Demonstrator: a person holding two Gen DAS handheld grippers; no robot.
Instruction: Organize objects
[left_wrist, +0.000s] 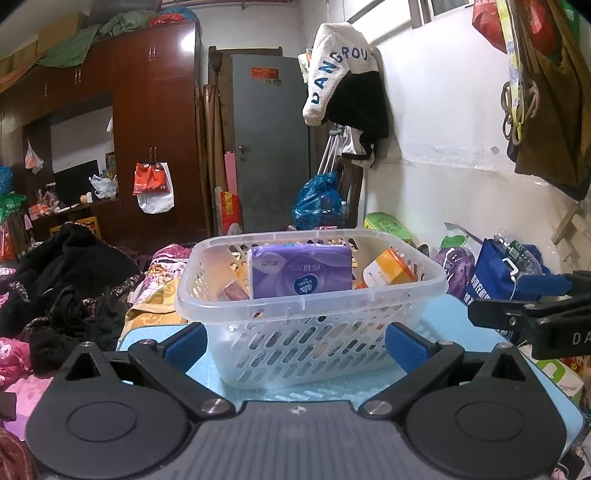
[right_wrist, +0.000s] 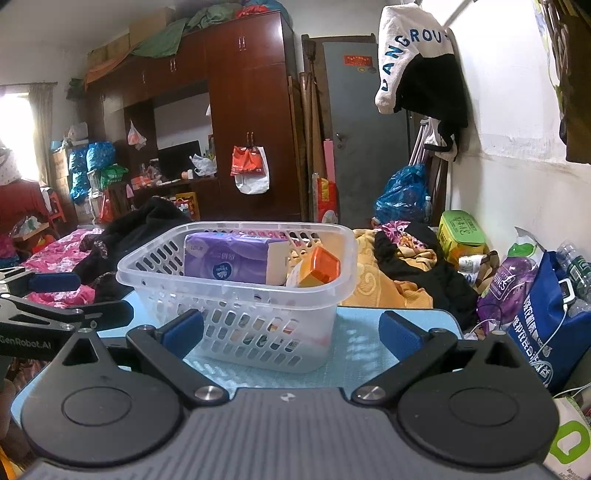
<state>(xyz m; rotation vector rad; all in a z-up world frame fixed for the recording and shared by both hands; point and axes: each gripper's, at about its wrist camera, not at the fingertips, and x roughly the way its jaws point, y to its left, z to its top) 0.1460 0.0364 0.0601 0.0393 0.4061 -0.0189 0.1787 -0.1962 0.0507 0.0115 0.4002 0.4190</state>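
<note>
Resting on counter: translucent plastic basket with slotted walls and a smooth rolled rim, on the pale blue, finely textured counter.
Inside basket: purple soft-wrapped tissue pack standing on edge; beside it an orange glossy carton, tilted.
Left tongs: spread wide, empty — blue ribbed pads just short of the basket's near wall.
Right tongs: likewise released, holding nothing; basket sits left of centre between them.
Left view only: right tool's black arm at the right edge.
Right view only: bright curtained window, green-lidded box by the wall, more of the yellow blanket — and the left tool at the left edge.
</note>
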